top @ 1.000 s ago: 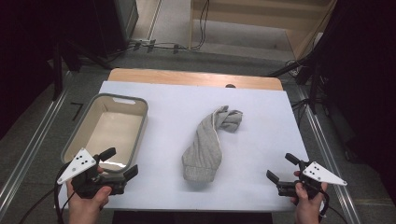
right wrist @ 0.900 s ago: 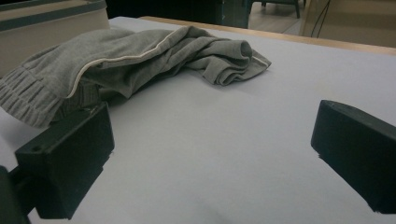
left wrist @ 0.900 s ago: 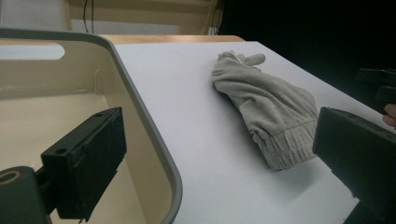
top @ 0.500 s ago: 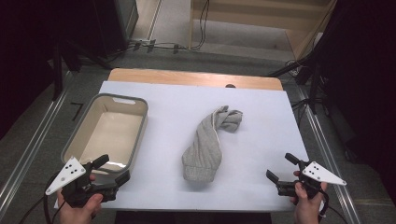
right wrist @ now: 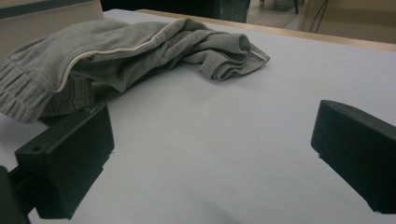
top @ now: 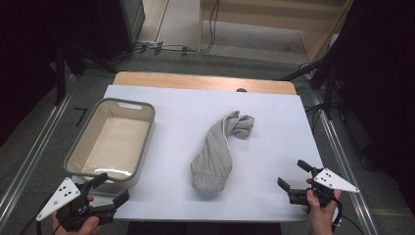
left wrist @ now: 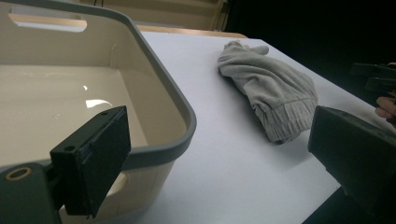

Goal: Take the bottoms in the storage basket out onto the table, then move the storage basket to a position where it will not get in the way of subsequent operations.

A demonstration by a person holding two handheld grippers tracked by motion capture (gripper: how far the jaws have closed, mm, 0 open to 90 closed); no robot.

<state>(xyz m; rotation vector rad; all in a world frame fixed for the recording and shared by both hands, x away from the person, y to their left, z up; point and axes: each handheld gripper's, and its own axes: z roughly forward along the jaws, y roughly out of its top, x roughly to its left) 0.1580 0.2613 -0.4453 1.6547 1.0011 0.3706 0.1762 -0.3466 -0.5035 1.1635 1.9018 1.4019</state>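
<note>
A crumpled grey garment with a ribbed cuff lies in the middle of the white table top; it also shows in the left gripper view and the right gripper view. To its left stands an empty beige bin with a grey rim. My left gripper is open at the table's front left corner, just before the bin's near wall. My right gripper is open near the front right edge, to the right of the garment, holding nothing.
A wooden strip runs along the table's far edge. Metal rails flank the table on both sides. Cables lie on the floor beyond. Bare white surface lies between the garment and each gripper.
My left gripper has drawn back toward the front left corner, off the bin's near rim. The right gripper, garment and bin have stayed put.
</note>
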